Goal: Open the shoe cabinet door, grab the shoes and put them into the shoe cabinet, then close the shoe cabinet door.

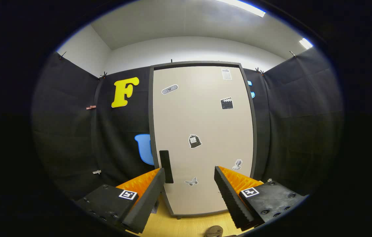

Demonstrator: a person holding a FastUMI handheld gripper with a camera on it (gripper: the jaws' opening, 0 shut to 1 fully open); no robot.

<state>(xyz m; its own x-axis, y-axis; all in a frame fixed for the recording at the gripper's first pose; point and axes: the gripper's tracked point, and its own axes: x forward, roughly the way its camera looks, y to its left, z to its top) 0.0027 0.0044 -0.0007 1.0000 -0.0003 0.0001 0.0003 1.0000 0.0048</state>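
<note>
The tool point(189, 176) is held wide open, nothing gripped, facing the closed shoe cabinet door point(202, 138); its handle point(166, 166) is seen beside the left finger.

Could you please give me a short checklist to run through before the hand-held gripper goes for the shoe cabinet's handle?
1. Door state: the tall beige shoe cabinet door with its dark grey frame sits shut. Ok to start opening.
2. Handle location: the black vertical bar handle sits at the door's left edge, just beyond the left fingertip. Ok.
3. Fingers: the hand-held gripper is open and holds nothing. Ok.
4. Alignment: the handle is not between the fingers; it lies left of the gap. Not ok.
5. Shoes: a brown rounded object lies on the light wooden floor between the fingers; whether it is a shoe, cannot tell.
</note>
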